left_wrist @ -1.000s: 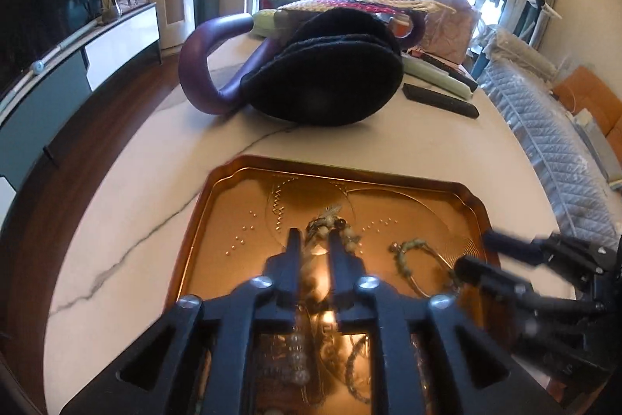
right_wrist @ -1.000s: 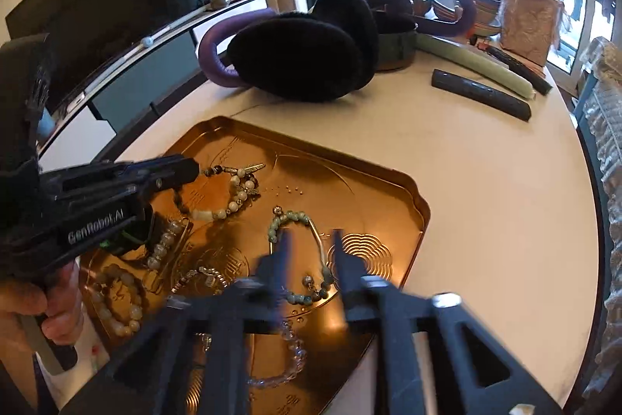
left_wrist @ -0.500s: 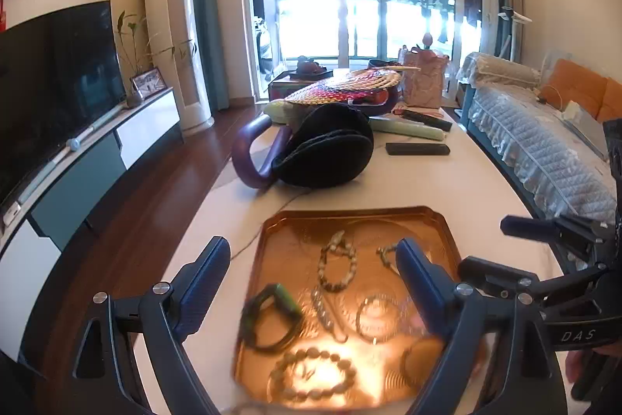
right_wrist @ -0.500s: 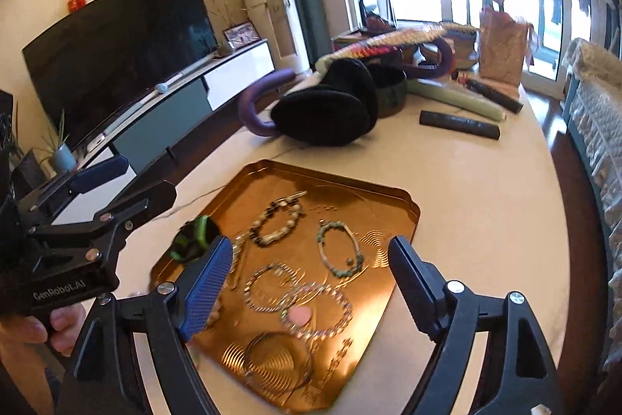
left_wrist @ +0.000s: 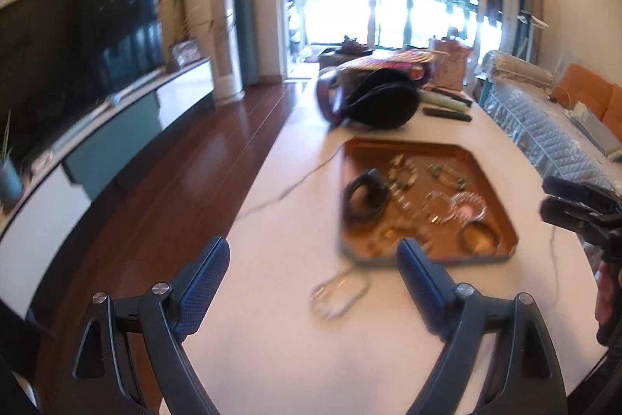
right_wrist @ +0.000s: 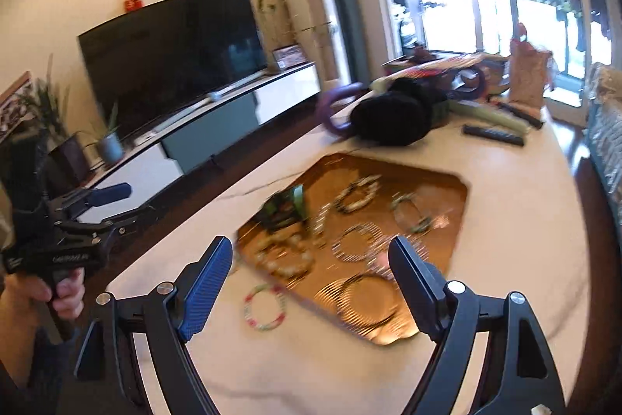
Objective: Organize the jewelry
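Surface (right_wrist: 517,220) carried the tray (right_wrist: 447,189), which held most bracelets, apparently as the sorting spot. Left gripper (left_wrist: 311,282) and right gripper (right_wrist: 311,279) both hovered above with jaws wide apart, holding nothing, likely between picks. One bracelet (right_wrist: 265,306) lay outside, just beside the tray's near edge, probably next.

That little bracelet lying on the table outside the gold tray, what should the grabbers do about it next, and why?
Probably reach the left gripper down to the beaded bracelet and close on it. It lies on the table just off the tray, while the other pieces sit inside. Both grippers are open and empty, and the bracelet lies between the left one's fingers in its view.
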`<state>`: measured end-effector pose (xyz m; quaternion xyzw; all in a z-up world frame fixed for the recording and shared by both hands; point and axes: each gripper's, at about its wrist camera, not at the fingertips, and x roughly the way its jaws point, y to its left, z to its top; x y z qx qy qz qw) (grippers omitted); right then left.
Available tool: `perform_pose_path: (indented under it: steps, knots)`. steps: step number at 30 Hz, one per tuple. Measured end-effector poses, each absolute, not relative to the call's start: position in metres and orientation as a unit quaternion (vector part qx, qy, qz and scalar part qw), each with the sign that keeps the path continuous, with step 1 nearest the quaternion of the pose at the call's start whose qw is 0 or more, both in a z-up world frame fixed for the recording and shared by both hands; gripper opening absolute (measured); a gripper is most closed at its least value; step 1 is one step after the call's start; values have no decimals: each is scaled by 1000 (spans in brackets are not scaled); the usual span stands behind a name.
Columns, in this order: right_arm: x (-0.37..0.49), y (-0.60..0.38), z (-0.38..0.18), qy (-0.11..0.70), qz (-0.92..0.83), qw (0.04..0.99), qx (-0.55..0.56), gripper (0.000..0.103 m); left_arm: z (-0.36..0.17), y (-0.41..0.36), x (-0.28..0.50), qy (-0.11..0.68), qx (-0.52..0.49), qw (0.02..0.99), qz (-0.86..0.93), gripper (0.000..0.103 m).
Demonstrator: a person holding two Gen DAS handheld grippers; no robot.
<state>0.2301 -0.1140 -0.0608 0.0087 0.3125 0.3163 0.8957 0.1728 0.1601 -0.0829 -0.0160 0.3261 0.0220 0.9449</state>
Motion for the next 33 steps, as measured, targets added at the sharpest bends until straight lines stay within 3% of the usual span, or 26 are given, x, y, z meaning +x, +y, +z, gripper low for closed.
perform_pose_path:
  steps: [5, 7, 8, 10, 11, 12, 13, 21, 27, 31, 33]
  knots:
    - [214, -93, -79, 337, 343, 877, 2, 74, -113, 181, 167, 368, -48, 929, 12, 84]
    - [205, -81, -89, 344, 359, 868, -17, 55, -118, 179, 169, 373, -41, 927, 13, 77]
    - [202, -75, -93, 349, 365, 863, -28, 49, -121, 179, 169, 375, -38, 926, 14, 75]
    - [199, -64, -106, 364, 372, 852, -54, 24, -129, 178, 174, 389, -30, 921, 11, 60]
    - [198, -59, -112, 369, 371, 850, -67, 20, -134, 177, 177, 399, -29, 916, 4, 55]
    - [198, -55, -120, 377, 366, 847, -78, 19, -138, 176, 181, 411, -28, 911, -4, 46]
    - [200, -55, -124, 382, 362, 847, -80, 19, -140, 174, 184, 416, -28, 909, -7, 43]
    - [216, -57, -143, 407, 345, 843, -71, 19, -162, 163, 215, 453, -1, 891, -41, 43]
    - [223, -45, -148, 411, 344, 840, -84, 19, -173, 169, 227, 462, -36, 884, -56, 41]
    - [228, -39, -152, 415, 339, 840, -84, 19, -173, 156, 229, 459, 7, 886, -62, 13]
    - [230, -39, -152, 415, 331, 843, -89, 19, -172, 150, 227, 460, 12, 885, -76, 9]
